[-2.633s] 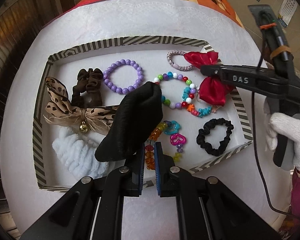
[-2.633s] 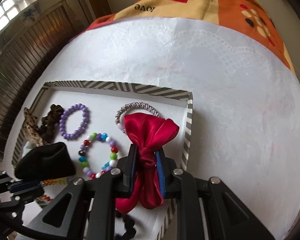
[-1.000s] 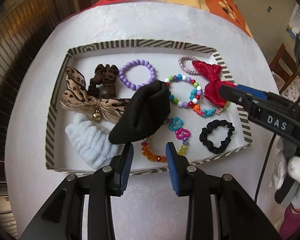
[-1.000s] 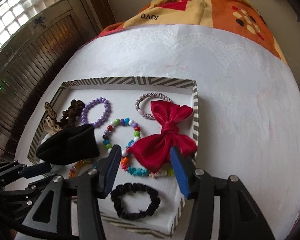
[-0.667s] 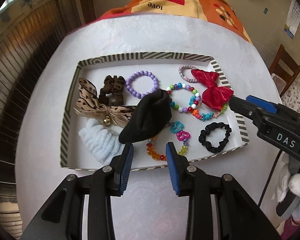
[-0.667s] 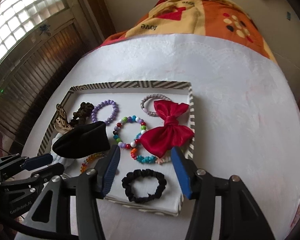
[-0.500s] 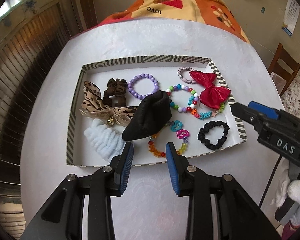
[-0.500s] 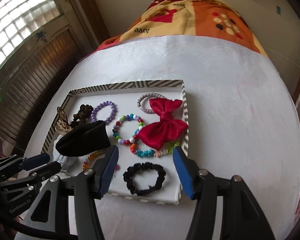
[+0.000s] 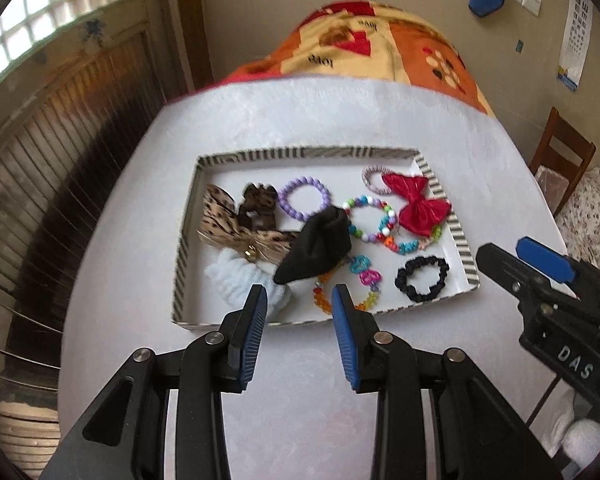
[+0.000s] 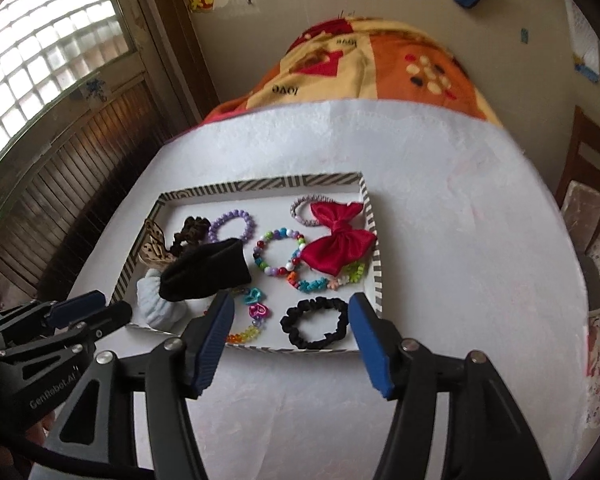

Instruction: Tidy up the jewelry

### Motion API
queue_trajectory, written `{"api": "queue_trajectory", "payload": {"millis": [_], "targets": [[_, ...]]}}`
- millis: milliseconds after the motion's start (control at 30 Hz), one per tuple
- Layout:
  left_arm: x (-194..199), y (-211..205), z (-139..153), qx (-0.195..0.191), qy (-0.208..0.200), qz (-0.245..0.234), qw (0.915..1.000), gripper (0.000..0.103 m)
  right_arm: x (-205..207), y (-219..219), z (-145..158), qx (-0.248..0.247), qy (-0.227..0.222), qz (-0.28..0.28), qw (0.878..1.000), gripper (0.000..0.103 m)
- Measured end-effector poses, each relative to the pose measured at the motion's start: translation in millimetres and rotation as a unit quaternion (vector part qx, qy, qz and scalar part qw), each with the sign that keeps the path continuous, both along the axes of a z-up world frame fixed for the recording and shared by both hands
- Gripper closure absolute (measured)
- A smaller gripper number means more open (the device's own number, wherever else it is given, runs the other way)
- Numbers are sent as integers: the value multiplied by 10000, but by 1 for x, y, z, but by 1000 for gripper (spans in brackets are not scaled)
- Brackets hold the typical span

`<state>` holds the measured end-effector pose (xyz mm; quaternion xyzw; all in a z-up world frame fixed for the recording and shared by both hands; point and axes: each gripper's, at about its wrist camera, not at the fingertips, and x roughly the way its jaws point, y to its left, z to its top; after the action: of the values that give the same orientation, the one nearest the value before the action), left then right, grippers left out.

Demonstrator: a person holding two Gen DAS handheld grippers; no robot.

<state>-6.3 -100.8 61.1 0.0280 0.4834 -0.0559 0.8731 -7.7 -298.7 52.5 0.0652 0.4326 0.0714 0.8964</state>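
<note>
Both tools have drawn back from the striped tray [image 9: 460, 240] since the earlier frames, leaving the red bow [image 10: 336, 240] and the black cloth pouch [image 9: 316, 248] lying inside it. That bow rests at the tray's far right corner, overlapping a multicolour bead bracelet [image 10: 278, 254]; the pouch sits mid-tray, beside a purple bead bracelet [image 9: 304, 198]. A black scrunchie [image 10: 314, 322] lies at the near right corner. The left tool [image 9: 298, 318] hangs released, holding nothing. The right tool [image 10: 290, 334] is also empty, its jaws having just been opening. The tray sits on the white-covered table [image 10: 460, 260].
</note>
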Motion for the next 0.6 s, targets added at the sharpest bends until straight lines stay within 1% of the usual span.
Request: {"api": "queue_trajectory", "payload": {"millis": [100, 300, 600], "targets": [[-4, 3, 8, 24, -139, 17, 9999, 78, -7, 6, 9, -68, -97, -16, 9999, 37], [-14, 10, 23, -20, -387, 53, 9992, 78, -18, 13, 23, -217, -273, -39, 9994, 37], [-20, 12, 33, 38, -570, 67, 9983, 78, -25, 18, 31, -285, -356, -38, 9990, 36]]}}
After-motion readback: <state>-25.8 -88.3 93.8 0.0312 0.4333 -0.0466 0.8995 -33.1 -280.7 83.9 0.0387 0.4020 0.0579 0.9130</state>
